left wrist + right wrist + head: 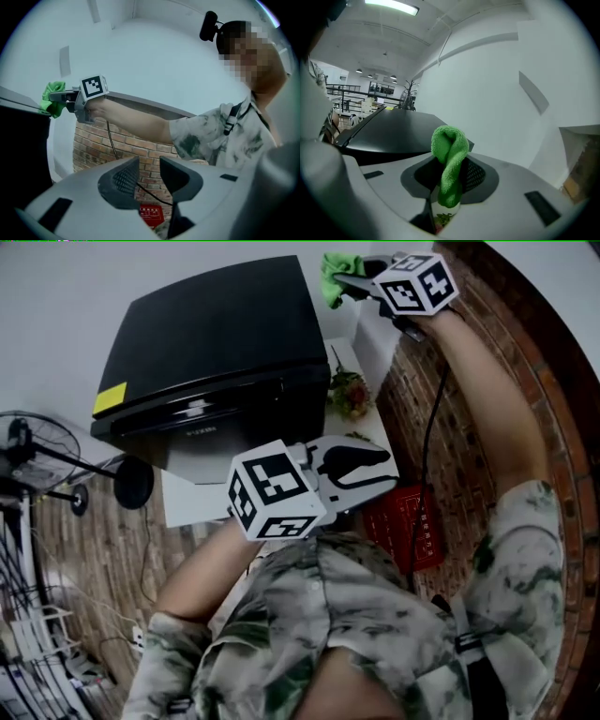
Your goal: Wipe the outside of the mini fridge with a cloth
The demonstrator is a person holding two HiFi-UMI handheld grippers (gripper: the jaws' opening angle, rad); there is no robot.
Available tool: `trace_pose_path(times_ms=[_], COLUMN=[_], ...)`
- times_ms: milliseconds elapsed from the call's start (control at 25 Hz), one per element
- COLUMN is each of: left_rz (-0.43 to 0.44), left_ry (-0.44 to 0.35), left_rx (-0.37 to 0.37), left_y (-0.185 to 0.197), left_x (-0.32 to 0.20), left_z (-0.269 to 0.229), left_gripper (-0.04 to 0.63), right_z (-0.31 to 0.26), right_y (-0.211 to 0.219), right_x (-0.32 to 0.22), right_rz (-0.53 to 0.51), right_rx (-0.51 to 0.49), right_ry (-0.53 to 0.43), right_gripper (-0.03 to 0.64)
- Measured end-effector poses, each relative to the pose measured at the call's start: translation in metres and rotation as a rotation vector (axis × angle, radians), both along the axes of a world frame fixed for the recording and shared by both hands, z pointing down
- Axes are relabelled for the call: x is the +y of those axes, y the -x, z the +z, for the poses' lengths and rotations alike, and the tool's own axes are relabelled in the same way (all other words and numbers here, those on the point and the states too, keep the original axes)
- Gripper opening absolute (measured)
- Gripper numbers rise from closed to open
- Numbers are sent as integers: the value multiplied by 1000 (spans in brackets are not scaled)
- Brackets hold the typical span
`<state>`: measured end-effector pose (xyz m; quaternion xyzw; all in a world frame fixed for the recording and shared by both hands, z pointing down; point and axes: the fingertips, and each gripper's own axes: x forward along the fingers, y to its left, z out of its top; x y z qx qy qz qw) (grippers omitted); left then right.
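Note:
The black mini fridge (216, 343) stands on a white stand, with a yellow sticker on its top front corner. My right gripper (354, 282) is shut on a green cloth (337, 274) at the fridge's far right top corner. In the right gripper view the cloth (450, 150) sticks up folded from between the jaws of the right gripper (450, 177), with the fridge top (393, 131) just beyond. My left gripper (380, 465) hangs in front of the fridge's right side, slightly open and holding nothing. The left gripper view also shows the cloth (53, 97) by the fridge edge (23, 140).
A small potted plant (350, 390) sits on the white stand (183, 502) right of the fridge. A red box (412, 526) lies below it against the brick surface (487, 296). A black fan (37, 451) and loose cables are at the left.

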<state>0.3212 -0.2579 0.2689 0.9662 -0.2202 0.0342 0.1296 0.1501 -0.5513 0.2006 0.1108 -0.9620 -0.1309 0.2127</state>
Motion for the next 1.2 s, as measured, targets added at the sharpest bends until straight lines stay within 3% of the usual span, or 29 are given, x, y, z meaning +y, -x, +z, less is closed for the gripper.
trace_pose_path(times_ms=[240,640,1200], left_rz=[-94,-201,-276], left_ry=[12,55,111], left_rx=[-23,-54,-77], left_y=[-18,-18,-11], left_x=[-30,-45,-48], left_z=[12,34,63], left_gripper=[137,137,137], right_z=[31,73,177], right_y=[25,60,58], right_x=[-15,-22,-23], right_rz=[-77,-119,-127], right_rx=[22,22,69], right_ry=[-17,-65,0], right_gripper=[112,112,112])
